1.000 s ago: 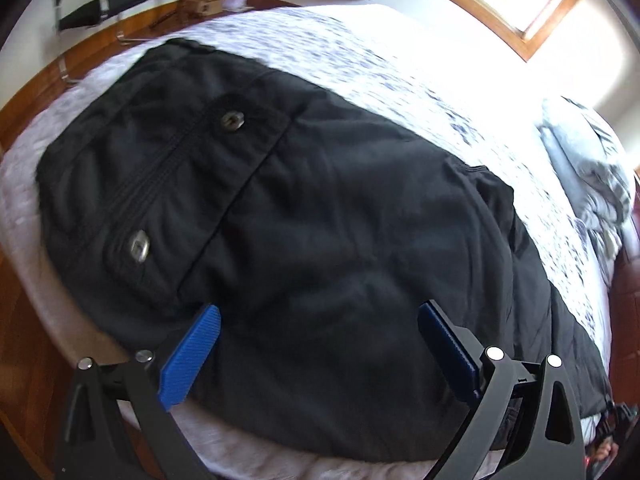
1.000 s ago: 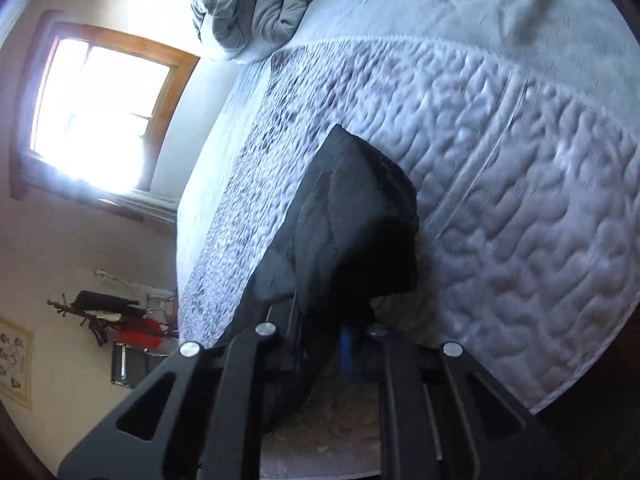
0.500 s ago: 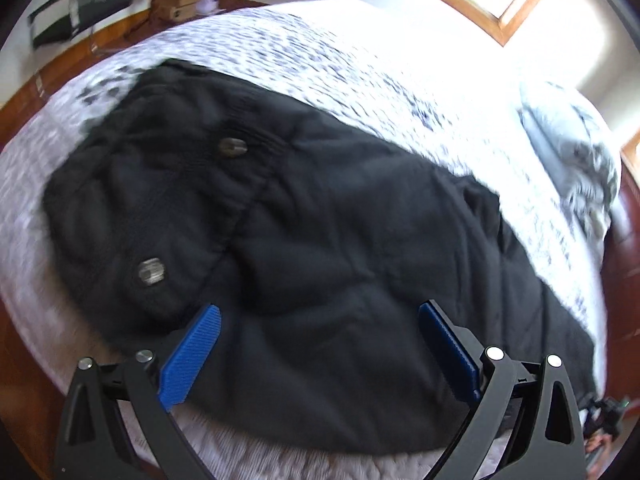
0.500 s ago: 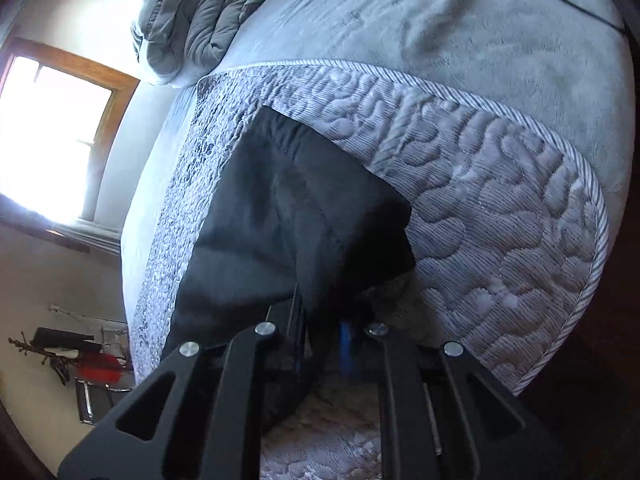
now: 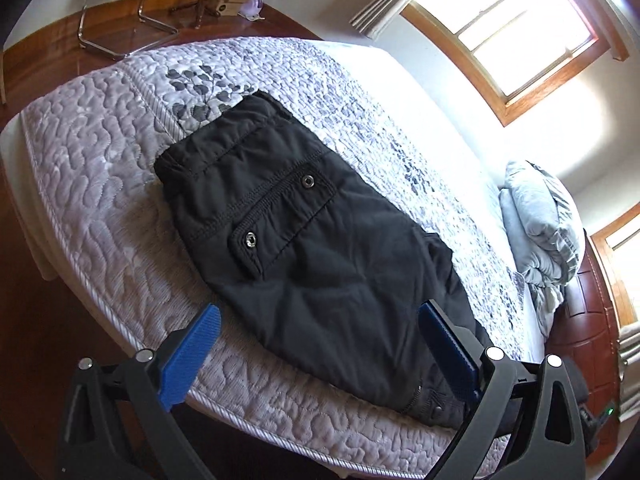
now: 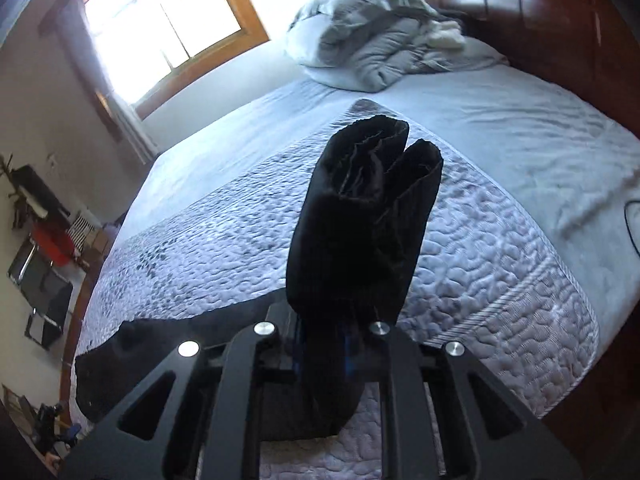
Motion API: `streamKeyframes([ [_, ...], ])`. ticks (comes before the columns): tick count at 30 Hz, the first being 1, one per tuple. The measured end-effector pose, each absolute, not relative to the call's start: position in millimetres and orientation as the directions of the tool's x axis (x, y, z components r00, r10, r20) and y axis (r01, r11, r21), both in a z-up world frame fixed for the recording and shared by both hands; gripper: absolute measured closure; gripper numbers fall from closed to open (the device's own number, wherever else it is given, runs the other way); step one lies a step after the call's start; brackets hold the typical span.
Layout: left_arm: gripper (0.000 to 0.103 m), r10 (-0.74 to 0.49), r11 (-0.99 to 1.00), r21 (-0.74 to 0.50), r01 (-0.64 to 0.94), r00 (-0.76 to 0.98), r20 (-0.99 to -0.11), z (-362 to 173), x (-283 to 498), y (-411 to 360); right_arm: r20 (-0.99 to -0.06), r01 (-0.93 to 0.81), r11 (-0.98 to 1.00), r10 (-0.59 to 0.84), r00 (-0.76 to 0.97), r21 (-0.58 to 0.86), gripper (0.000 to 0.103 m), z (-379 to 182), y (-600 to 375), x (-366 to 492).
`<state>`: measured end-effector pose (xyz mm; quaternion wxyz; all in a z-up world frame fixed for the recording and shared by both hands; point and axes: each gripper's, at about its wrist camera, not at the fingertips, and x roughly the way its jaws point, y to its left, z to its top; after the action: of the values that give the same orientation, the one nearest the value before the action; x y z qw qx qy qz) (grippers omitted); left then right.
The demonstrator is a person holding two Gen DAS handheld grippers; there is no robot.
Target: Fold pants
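The black pants point(image 5: 320, 264) lie on the quilted bedspread point(image 5: 104, 184) near the foot corner of the bed, waistband toward the corner, a flapped back pocket with two metal snaps point(image 5: 308, 181) facing up. The cloth is matte, lightly creased, with visible topstitching.

The left wrist view shows this seat end flat and spread out, with the left tool point(image 5: 320, 348) above its near edge, blue pads point(image 5: 192, 354) wide apart and nothing between them. The right wrist view shows what that one does not: the leg ends point(image 6: 372, 208) lifted off the bed and standing up out of the right tool point(image 6: 320, 356), whose jaws are closed tight on the bunched cloth, the two cuffs side by side at the top. Behind them are a rumpled grey duvet point(image 6: 376, 40), a dark wooden headboard point(image 6: 520, 12) and a bright window point(image 6: 168, 24).

A second ago the left camera sat close over the pants, which filled its view; now it has pulled back and the whole bed corner and wooden floor point(image 5: 48, 52) show. The right view has rolled upright, and the gripped cloth has risen from the bedspread.
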<state>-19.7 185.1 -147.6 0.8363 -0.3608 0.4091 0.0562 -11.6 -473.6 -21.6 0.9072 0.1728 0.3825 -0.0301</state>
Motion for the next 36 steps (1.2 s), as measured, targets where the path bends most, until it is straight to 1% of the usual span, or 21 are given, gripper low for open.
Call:
streamKeyframes([
  [6, 0.004, -0.214, 0.717, -0.585, -0.379, 0.680, -0.702, -142, -26, 185, -0.716, -0.005, 0.983, 0.137, 0.684, 0.183, 0.090, -11, -385, -1],
  [10, 0.004, -0.210, 0.714, -0.587, -0.382, 0.683, -0.700, -142, -32, 190, -0.748, -0.117, 0.990, 0.141, 0.648, 0.085, 0.090, -17, -328, -1],
  [13, 0.004, -0.208, 0.706, -0.589, -0.394, 0.679, -0.704, -146, -36, 196, -0.784, -0.165, 0.985, 0.132, 0.606, 0.038, 0.090, -35, -296, 1],
  [19, 0.004, -0.206, 0.671, -0.608, -0.424, 0.681, -0.702, -153, -47, 209, -0.863, -0.266, 0.963, 0.094, 0.497, -0.049, 0.090, -95, -241, 5],
  [24, 0.004, -0.205, 0.647, -0.619, -0.445, 0.681, -0.703, -158, -56, 218, -0.883, -0.317, 0.942, 0.050, 0.467, -0.114, 0.090, -121, -216, 0],
  [32, 0.004, -0.202, 0.635, -0.625, -0.454, 0.684, -0.701, -160, -61, 221, -0.876, -0.350, 0.924, 0.034, 0.481, -0.156, 0.090, -119, -196, -3],
  [36, 0.004, -0.211, 0.627, -0.633, -0.454, 0.683, -0.699, -162, -62, 221, -0.883, -0.367, 0.916, 0.031, 0.469, -0.163, 0.090, -129, -187, -4],
])
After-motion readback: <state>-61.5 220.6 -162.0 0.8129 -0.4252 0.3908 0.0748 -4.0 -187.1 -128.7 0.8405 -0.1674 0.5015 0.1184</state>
